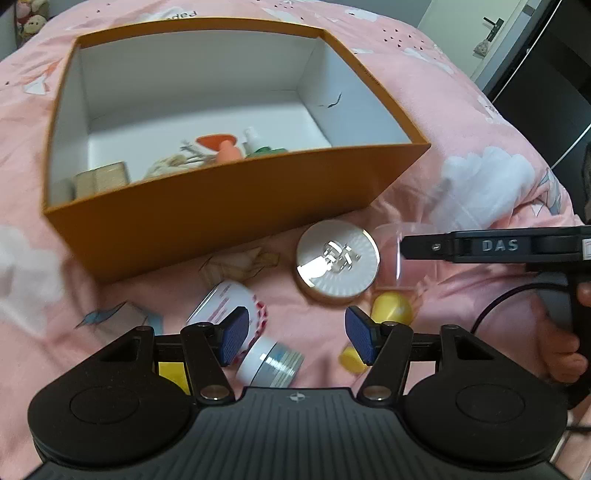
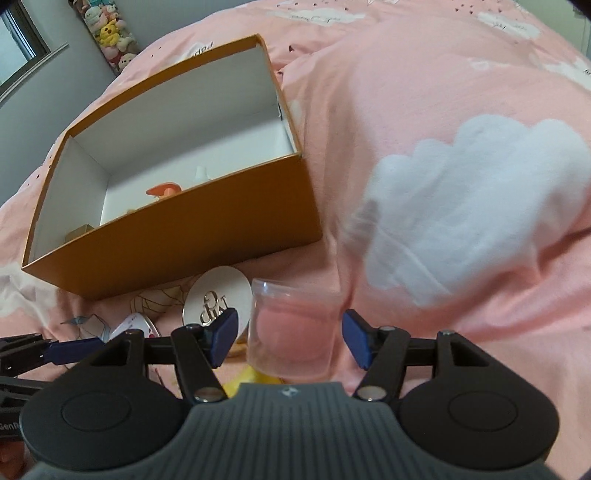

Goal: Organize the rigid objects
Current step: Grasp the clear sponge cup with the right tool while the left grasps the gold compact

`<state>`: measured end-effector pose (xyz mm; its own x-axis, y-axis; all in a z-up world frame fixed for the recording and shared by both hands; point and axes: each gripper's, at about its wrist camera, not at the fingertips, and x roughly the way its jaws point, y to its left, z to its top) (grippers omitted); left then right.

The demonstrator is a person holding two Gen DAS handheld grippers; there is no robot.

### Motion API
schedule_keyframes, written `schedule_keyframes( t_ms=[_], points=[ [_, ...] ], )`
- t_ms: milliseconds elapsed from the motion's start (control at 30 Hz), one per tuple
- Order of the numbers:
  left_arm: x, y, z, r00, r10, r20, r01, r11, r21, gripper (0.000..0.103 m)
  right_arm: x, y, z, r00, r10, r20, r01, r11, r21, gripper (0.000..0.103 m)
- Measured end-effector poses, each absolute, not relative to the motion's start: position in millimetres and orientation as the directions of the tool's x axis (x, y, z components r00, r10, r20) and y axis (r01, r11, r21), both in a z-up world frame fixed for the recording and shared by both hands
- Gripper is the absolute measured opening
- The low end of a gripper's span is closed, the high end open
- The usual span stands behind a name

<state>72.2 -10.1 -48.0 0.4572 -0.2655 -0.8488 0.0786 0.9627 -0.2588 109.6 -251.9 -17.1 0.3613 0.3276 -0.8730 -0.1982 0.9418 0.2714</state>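
Observation:
An open orange box (image 1: 207, 218) (image 2: 192, 229) lies on the pink bed and holds a wooden block (image 1: 105, 179), an orange toy (image 1: 221, 146) and a small white bottle (image 1: 253, 140). In front of it lie a round white compact (image 1: 338, 264) (image 2: 218, 295), a white jar on its side (image 1: 229, 306), a silver-capped tub (image 1: 273, 365) and yellow pieces (image 1: 391, 308). My left gripper (image 1: 293, 334) is open above the jar and tub. My right gripper (image 2: 288, 338) is open, with a clear plastic cup (image 2: 293, 332) (image 1: 393, 254) between its fingers, apart from both pads.
The bed cover (image 2: 461, 184) is pink with white cloud prints and rises in soft folds to the right. Plush toys (image 2: 107, 33) stand against the far wall. A dark door (image 1: 546, 85) is at the right of the left wrist view.

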Motion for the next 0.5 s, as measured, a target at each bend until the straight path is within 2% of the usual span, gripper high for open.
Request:
schedule_keyframes(
  t_ms=[333, 500],
  points=[
    [120, -16, -68, 0.422, -0.277, -0.863, -0.022, 0.949, -0.315, 0.071, 141, -260, -48, 0.251, 0.406, -0.879, -0.114, 0.914, 0.389, 0.061],
    [139, -13, -85, 0.384, -0.325, -0.864, -0.081, 0.921, -0.382, 0.071, 134, -261, -34, 0.297, 0.377, -0.877, -0.148, 0.926, 0.348, 0.06]
  ],
)
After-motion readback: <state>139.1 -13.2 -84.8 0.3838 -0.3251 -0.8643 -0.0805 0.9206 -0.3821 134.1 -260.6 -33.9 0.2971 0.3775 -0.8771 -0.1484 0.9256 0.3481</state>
